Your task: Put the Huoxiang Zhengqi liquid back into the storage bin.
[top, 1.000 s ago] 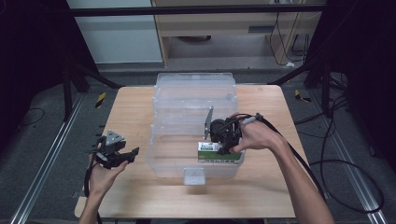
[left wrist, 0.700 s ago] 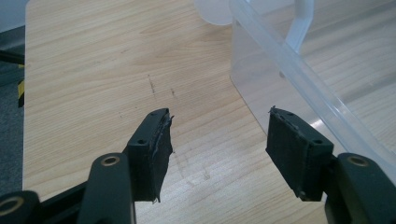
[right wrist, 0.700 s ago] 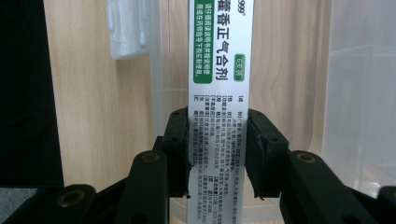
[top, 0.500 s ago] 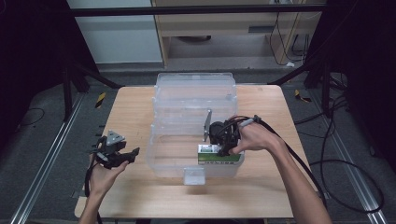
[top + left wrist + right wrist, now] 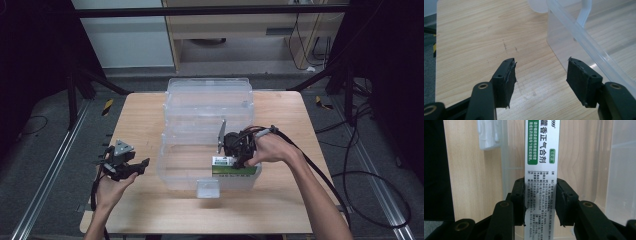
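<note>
High view: right gripper [image 5: 239, 156] fingers clamp box [image 5: 234, 168] inside bin [image 5: 208, 107] | left gripper [image 5: 134, 167] fingers apart, empty

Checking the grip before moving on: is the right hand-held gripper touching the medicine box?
Touching. In the right gripper view, both jaws of the right hand-held gripper press flat against the medicine box.

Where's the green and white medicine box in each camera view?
High view: medicine box at the clear bin's near right corner, under the right gripper.
Left gripper view: not in it.
Right gripper view: box upright at centre, clamped.
Shared landmark: the clear bin.
</note>
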Motion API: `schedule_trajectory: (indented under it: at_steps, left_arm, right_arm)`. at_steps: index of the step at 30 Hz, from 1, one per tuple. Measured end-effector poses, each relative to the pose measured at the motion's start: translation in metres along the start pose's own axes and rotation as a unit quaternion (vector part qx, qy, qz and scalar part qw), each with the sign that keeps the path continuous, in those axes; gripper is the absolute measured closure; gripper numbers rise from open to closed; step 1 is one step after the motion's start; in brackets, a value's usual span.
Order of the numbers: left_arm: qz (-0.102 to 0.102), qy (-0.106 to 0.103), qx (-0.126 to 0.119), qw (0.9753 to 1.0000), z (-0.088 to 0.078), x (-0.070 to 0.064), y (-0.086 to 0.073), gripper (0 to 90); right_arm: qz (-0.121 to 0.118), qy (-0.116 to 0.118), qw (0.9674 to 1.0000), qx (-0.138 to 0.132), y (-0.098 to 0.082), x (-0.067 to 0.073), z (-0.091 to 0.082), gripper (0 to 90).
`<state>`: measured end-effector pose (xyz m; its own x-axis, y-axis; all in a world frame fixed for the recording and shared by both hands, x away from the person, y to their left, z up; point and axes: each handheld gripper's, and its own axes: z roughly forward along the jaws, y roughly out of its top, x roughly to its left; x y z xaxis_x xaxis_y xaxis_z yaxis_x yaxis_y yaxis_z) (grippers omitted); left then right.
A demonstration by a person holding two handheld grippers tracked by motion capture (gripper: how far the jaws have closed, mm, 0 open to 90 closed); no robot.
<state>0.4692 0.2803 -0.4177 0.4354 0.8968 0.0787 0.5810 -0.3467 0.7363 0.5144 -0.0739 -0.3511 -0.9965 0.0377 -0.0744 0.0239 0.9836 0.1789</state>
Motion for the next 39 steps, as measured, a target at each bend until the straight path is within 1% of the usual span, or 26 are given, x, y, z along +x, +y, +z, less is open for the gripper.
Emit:
schedule_trajectory:
  at_steps: [3,6,9,10,15,19,20,23,27,31,34,39]
  left_arm:
    - [0.000,0.000,0.000,1.0000,0.000,0.000,0.000,39.2]
    - [0.000,0.000,0.000,1.0000,0.000,0.000,0.000,39.2]
    - [0.000,-0.001,0.001,1.0000,0.000,0.000,0.000,39.2]
    - [0.000,-0.001,0.001,1.0000,0.001,0.000,0.000,39.2]
    - [0.001,-0.001,0.002,1.0000,0.001,0.000,0.000,39.2]
    - [0.000,-0.001,0.002,1.0000,0.001,0.000,0.000,39.2]
    - [0.001,-0.001,0.002,1.0000,0.001,0.000,0.000,39.2]
    - [0.001,-0.001,0.001,1.0000,0.001,0.000,0.000,39.2]
    - [0.000,-0.001,0.001,1.0000,0.001,0.000,0.000,39.2]
    - [0.002,-0.001,0.002,1.0000,0.001,0.000,0.000,39.2]
    - [0.001,-0.001,0.001,1.0000,0.001,0.000,0.000,39.2]
    - [0.000,0.000,0.001,1.0000,0.000,0.000,0.000,39.2]
  right_arm:
    - [0.004,0.001,1.0000,0.003,0.001,0.000,0.003,64.0]
    - [-0.002,-0.003,1.0000,0.005,0.001,-0.001,0.005,63.9]
    - [0.001,-0.002,1.0000,0.005,0.001,-0.001,0.007,63.8]
    - [-0.003,-0.001,1.0000,0.005,0.001,-0.002,0.008,63.9]
    - [-0.006,0.001,1.0000,0.005,0.000,-0.002,0.013,63.8]
    - [-0.004,0.004,1.0000,0.008,0.000,-0.001,0.016,63.8]
    - [0.000,0.004,1.0000,0.008,0.000,0.000,0.017,63.8]
    - [-0.004,0.004,0.9999,0.009,0.001,-0.001,0.019,63.7]
    - [-0.001,0.008,0.9999,0.009,-0.001,0.000,0.022,63.6]
    - [-0.010,0.009,0.9999,0.008,-0.001,-0.001,0.025,63.5]
    - [-0.006,0.009,0.9999,0.007,-0.002,0.000,0.027,63.4]
    - [-0.008,0.010,0.9999,0.010,-0.002,0.000,0.029,63.3]
